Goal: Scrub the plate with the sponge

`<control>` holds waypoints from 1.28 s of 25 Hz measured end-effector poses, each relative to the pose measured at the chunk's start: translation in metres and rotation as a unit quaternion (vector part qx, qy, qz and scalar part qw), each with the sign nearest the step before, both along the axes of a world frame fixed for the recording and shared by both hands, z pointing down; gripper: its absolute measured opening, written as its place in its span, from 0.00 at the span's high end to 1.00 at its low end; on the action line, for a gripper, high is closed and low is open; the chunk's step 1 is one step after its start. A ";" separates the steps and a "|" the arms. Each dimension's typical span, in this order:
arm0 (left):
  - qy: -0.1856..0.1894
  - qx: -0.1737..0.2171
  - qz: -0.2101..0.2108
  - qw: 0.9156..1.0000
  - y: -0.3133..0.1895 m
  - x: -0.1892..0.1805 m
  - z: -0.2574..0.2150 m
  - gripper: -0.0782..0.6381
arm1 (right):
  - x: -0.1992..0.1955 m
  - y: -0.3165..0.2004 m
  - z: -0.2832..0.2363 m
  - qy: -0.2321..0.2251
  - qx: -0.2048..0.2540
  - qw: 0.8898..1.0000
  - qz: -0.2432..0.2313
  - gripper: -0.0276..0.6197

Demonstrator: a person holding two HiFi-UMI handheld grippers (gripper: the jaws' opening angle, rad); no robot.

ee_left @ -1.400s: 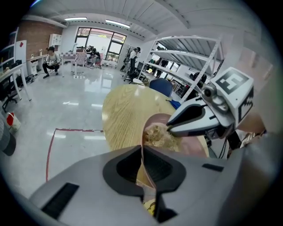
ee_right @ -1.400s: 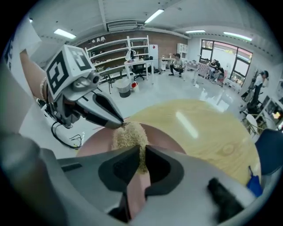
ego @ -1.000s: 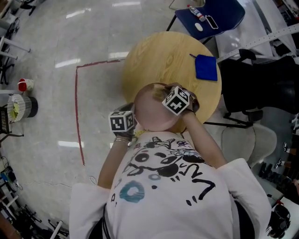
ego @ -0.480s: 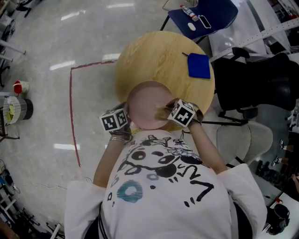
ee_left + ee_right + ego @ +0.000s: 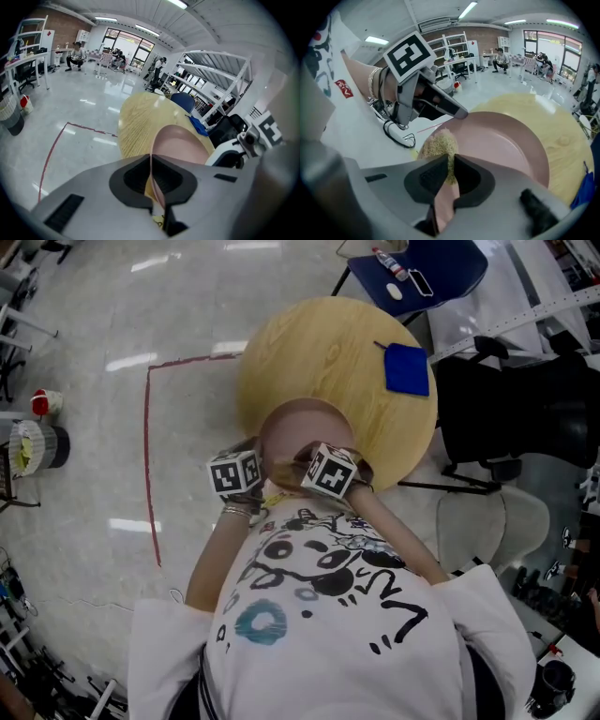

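Two handheld grippers meet at the near rim of one round pink plate (image 5: 305,427) (image 5: 180,140) (image 5: 506,140), which overhangs the near edge of the single round wooden table (image 5: 328,348). The left gripper (image 5: 261,476) (image 5: 152,180) is clamped on that rim, and the right gripper (image 5: 302,471) (image 5: 449,174), just beside it, is clenched on one yellowish fibrous sponge (image 5: 438,143) lying against the plate's near-left part. Past the plate, open wood runs to one blue cloth (image 5: 407,369) near the table's far right edge; pale floor spreads wide on the left, crossed by one red tape line (image 5: 147,446), while one blue chair (image 5: 441,263) and dark furniture (image 5: 525,409) crowd the far and right sides.
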State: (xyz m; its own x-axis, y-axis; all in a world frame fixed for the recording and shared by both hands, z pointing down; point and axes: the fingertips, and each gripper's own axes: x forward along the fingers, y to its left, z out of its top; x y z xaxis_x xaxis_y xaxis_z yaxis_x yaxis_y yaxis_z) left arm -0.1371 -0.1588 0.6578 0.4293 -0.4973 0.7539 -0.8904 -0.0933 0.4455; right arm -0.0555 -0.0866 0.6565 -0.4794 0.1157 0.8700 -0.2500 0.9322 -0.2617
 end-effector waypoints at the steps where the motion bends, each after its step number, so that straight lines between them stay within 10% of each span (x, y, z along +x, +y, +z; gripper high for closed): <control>1: 0.000 0.000 0.004 1.000 0.001 0.000 0.000 0.86 | -0.004 -0.006 0.000 -0.002 0.005 1.000 0.003 0.88; 14: 0.011 -0.002 0.019 1.000 0.005 -0.002 -0.001 0.86 | -0.005 -0.090 -0.011 0.008 0.095 0.991 0.096 0.88; 20: 0.004 0.001 0.019 1.000 0.006 -0.003 0.004 0.86 | 0.008 -0.052 -0.008 0.004 0.039 0.997 0.065 0.88; 32: 0.014 -0.002 0.009 1.000 0.005 0.000 0.003 0.86 | 0.029 -0.103 -0.003 0.023 0.108 0.986 0.122 0.88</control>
